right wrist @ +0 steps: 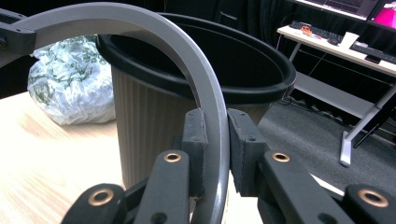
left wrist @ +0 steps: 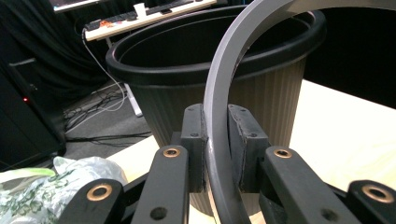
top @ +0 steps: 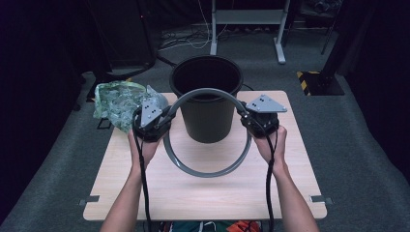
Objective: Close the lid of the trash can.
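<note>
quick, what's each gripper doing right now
left gripper: closed on the grey ring
right gripper: closed on the grey ring, opposite side

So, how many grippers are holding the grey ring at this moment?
2. The left gripper clamps the grey ring on its left side, and the right gripper clamps its right side, beside the black bin.

Ring held upright before the bin

The ring is clamped at its left by the left gripper and at its right by the right gripper, just before the bin; the bag is placed left of the bin on the table.
</note>
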Available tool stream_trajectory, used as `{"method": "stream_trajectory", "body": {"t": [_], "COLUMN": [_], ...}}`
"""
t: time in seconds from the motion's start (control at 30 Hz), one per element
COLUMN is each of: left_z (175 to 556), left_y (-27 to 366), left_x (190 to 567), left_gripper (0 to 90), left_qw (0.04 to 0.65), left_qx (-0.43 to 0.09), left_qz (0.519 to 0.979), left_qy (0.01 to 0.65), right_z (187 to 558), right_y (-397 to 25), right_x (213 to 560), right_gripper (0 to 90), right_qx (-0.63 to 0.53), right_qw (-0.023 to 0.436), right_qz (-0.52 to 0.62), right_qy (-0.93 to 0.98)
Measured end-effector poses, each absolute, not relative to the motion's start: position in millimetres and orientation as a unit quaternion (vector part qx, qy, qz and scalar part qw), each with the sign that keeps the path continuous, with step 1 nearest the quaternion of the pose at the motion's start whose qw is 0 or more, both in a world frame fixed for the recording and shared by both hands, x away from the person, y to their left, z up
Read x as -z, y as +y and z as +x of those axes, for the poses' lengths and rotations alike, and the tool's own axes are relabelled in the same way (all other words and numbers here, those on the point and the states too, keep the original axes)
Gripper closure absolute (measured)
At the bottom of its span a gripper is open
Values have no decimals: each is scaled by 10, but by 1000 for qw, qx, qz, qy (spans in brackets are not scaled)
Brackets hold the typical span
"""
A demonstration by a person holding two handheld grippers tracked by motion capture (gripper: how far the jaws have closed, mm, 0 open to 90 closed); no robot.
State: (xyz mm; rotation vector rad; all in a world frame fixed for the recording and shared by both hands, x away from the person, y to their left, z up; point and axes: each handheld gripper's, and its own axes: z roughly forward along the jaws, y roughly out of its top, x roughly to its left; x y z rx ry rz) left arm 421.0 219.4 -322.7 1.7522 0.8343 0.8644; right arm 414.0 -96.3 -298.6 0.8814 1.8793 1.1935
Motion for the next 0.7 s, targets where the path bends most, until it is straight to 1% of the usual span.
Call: {"method": "stream_trajectory", "body": {"t": [0.17,0.33,0.7], "left_z": [4313,4462,4729], "left_y": [2205,2209,2184], "left_x": [3121,3005,2829], "left_gripper": [772,772,775], "left_qw": [489,493,481], "left_qx": [-345,-328,-321], "left_qz": [722,726,734], "left_qy": [347,349,356], "right_z": [4224,4359,4617], "right_y": [-958,-997,-1013], "right_x": [2870,2730,2602], "right_gripper": [780,778,779], "right_qx": [-461,-467,-464], "right_qw": [364,350,334], "right_qz": [343,348,364], "right_qy": [733,733,735]}}
